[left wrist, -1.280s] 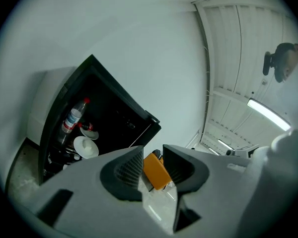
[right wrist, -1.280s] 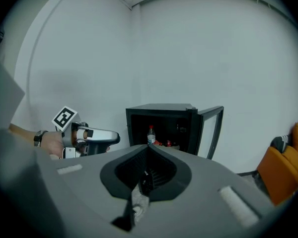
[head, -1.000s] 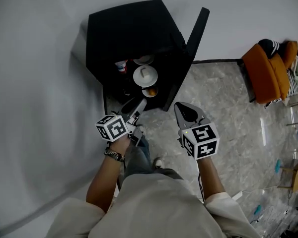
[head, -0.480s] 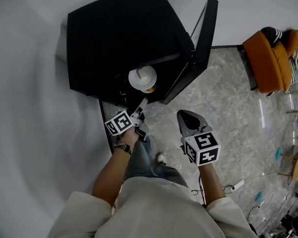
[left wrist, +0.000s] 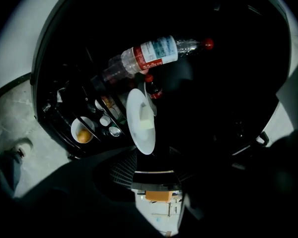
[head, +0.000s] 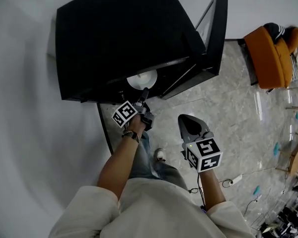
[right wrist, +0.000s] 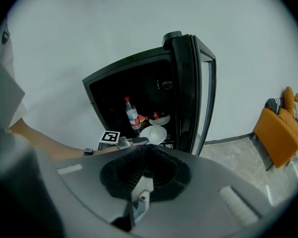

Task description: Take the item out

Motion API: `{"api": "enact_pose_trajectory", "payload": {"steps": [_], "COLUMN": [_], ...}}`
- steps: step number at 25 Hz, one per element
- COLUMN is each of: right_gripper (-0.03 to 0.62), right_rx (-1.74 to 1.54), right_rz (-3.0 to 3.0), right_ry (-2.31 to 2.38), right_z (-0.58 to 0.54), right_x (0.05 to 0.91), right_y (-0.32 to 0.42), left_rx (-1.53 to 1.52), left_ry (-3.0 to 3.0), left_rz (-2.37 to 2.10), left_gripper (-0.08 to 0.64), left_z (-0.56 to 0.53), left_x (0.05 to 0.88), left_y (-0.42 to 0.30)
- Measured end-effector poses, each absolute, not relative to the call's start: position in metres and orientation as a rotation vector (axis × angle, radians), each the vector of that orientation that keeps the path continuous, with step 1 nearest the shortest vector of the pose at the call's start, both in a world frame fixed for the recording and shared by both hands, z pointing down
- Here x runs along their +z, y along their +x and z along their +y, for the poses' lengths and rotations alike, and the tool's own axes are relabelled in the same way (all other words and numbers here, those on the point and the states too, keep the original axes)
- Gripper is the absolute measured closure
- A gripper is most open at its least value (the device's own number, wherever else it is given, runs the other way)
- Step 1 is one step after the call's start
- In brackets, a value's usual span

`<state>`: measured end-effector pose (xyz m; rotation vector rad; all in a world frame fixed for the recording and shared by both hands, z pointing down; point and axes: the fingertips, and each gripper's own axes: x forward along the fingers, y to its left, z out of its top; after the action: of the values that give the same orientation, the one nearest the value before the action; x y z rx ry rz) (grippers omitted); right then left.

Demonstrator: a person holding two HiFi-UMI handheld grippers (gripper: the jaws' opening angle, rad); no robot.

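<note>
A black mini fridge (head: 119, 38) stands against the wall with its door (head: 216, 29) swung open to the right. On its shelf a white plate (left wrist: 139, 128) carries a pale block (left wrist: 145, 118). A clear bottle (left wrist: 149, 56) with a red label stands behind the plate. My left gripper (head: 144, 95) reaches into the opening, and its jaws are opening. The plate's near rim lies just past the tips and nothing is pressed between them. My right gripper (head: 188, 120) hangs back over the floor, shut and holding nothing.
A bowl holding an orange fruit (left wrist: 82, 131) and small cups sit lower in the fridge. A second plate (right wrist: 160, 119) with something red is at the back. An orange chair (head: 268, 53) stands to the right. A power strip (head: 233, 180) lies on the marble floor.
The view has closed in on the fridge. My left gripper has advanced from the floor edge up to the shelf with the white plate. The right gripper has kept its place.
</note>
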<state>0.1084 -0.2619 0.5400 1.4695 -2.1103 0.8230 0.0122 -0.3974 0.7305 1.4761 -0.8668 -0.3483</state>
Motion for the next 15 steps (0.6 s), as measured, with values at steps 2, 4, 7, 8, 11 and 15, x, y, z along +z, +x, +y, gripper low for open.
{"api": "enact_pose_trajectory", "payload": {"steps": [2, 4, 7, 8, 11, 15], "right_gripper": [0.584, 0.584, 0.584, 0.584, 0.584, 0.584], "right_rx": [0.832, 0.838, 0.851, 0.856, 0.872, 0.892], "right_rz": [-2.103, -2.094, -2.077, -2.071, -2.053, -2.03], "right_ry": [1.461, 1.46, 1.472, 1.475, 1.48, 1.486], "right_z": [-0.262, -0.262, -0.261, -0.26, -0.257, -0.253], "right_x": [0.544, 0.548, 0.55, 0.551, 0.555, 0.562], "right_y": [0.108, 0.108, 0.113, 0.114, 0.12, 0.126], "left_rx": [-0.373, -0.391, -0.4, -0.403, -0.44, -0.469], "left_ry": [1.444, 1.414, 1.377, 1.37, 1.352, 1.319], "left_rz": [-0.878, -0.897, -0.918, -0.923, -0.929, -0.946], "left_gripper": [0.347, 0.341, 0.337, 0.337, 0.336, 0.334], "left_z": [-0.405, -0.412, -0.42, -0.423, -0.432, -0.44], "left_x": [0.74, 0.751, 0.766, 0.77, 0.774, 0.779], "left_y": [0.013, 0.012, 0.011, 0.01, 0.007, 0.007]}}
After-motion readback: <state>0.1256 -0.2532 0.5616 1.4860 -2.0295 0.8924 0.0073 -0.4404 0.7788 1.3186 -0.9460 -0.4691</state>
